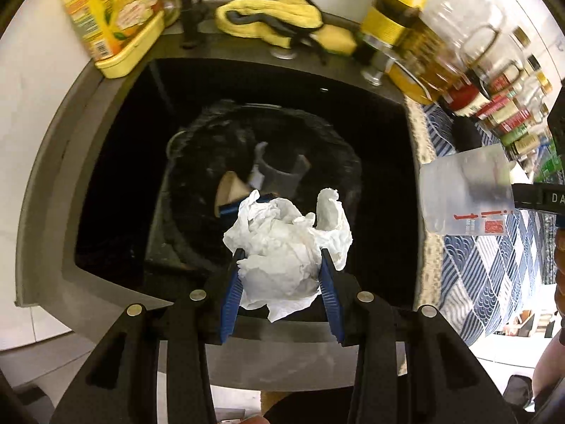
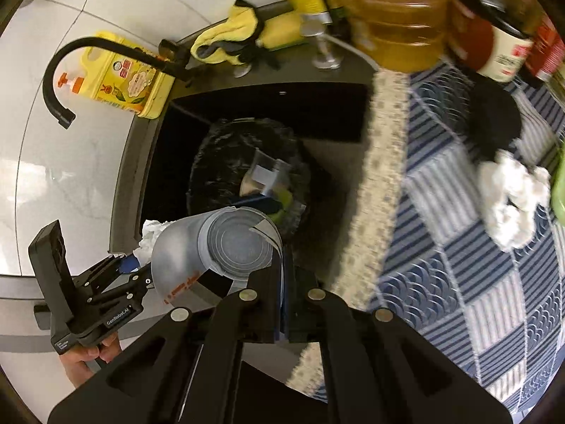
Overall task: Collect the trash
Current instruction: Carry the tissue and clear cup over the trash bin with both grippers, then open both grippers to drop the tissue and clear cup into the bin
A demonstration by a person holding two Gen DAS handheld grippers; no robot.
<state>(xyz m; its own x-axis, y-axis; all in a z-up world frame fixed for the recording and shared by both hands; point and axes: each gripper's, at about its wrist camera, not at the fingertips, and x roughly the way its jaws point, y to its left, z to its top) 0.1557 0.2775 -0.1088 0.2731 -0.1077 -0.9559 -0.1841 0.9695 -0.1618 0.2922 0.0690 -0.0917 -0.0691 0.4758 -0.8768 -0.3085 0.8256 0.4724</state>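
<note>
My left gripper [image 1: 281, 254] is shut on a crumpled white tissue [image 1: 279, 226], held between its blue pads above a bin lined with a black bag [image 1: 212, 134]. The bin stands in a dark sink and holds scraps. My right gripper [image 2: 280, 259] is shut on the rim of a clear plastic cup [image 2: 197, 247] with red print, just over the bin [image 2: 219, 155]. The left wrist view shows the cup [image 1: 462, 190] at the right, held over the counter edge. Another crumpled tissue [image 2: 512, 194] lies on the patterned cloth at the right.
The grey sink rim [image 1: 46, 183] borders a white counter. Behind the sink stand a yellow detergent bottle [image 1: 106, 17], a black faucet [image 2: 70, 56] and a yellow cloth [image 1: 268, 17]. Oil bottles [image 1: 399, 10] and jars crowd the blue patterned cloth [image 1: 476, 265].
</note>
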